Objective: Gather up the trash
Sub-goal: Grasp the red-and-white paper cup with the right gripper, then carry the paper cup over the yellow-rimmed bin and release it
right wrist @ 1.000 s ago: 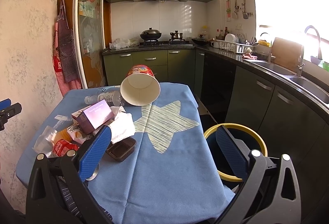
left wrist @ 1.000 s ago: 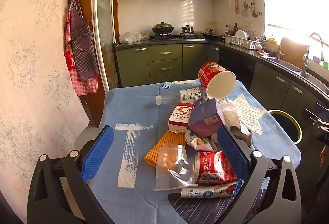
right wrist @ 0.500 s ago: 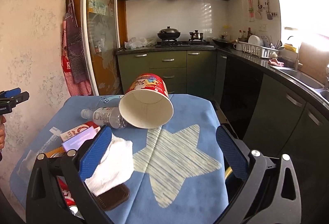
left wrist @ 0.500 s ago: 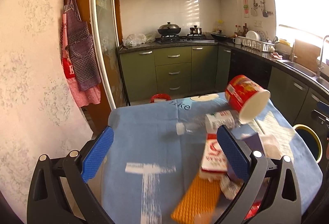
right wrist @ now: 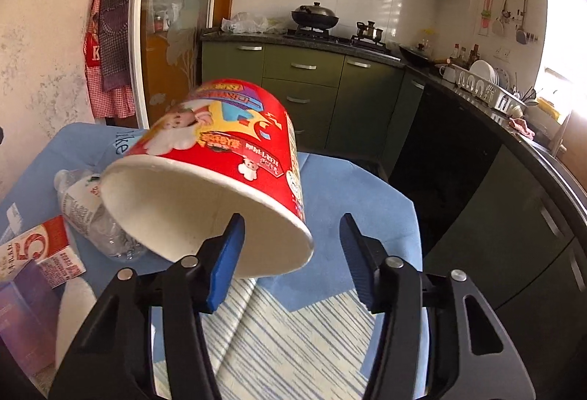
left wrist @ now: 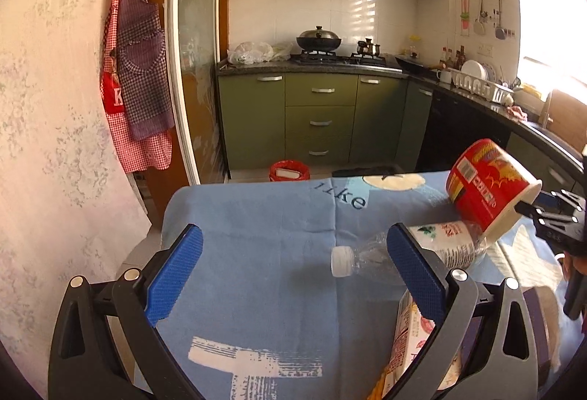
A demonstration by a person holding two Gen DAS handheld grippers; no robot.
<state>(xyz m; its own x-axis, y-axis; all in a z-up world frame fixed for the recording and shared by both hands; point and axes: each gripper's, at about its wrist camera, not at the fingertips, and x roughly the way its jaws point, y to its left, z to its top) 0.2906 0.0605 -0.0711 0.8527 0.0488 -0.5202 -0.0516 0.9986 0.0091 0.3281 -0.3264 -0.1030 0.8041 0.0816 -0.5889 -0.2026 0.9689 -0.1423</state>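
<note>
Blue tablecloth [right wrist: 341, 180]; red instant-noodle cup [right wrist: 220, 180] tipped across plastic bottle [left wrist: 403, 249], mouth toward right gripper [right wrist: 290, 260], jaws spread astride its lower rim; left gripper [left wrist: 293, 268] spread wide, farther off

So the noodle cup [right wrist: 216, 176] is tipped on its side on the tablecloth [left wrist: 256, 227], mouth toward the right gripper [right wrist: 291, 259], leaning on the plastic bottle [left wrist: 411, 249] lying to its left. Nearer than the bottle sits a carton [right wrist: 44, 253], then a box [right wrist: 18, 308], with a tissue [right wrist: 75, 312], I think, beside them. Stove counter [left wrist: 315, 64] sits behind the table.
</note>
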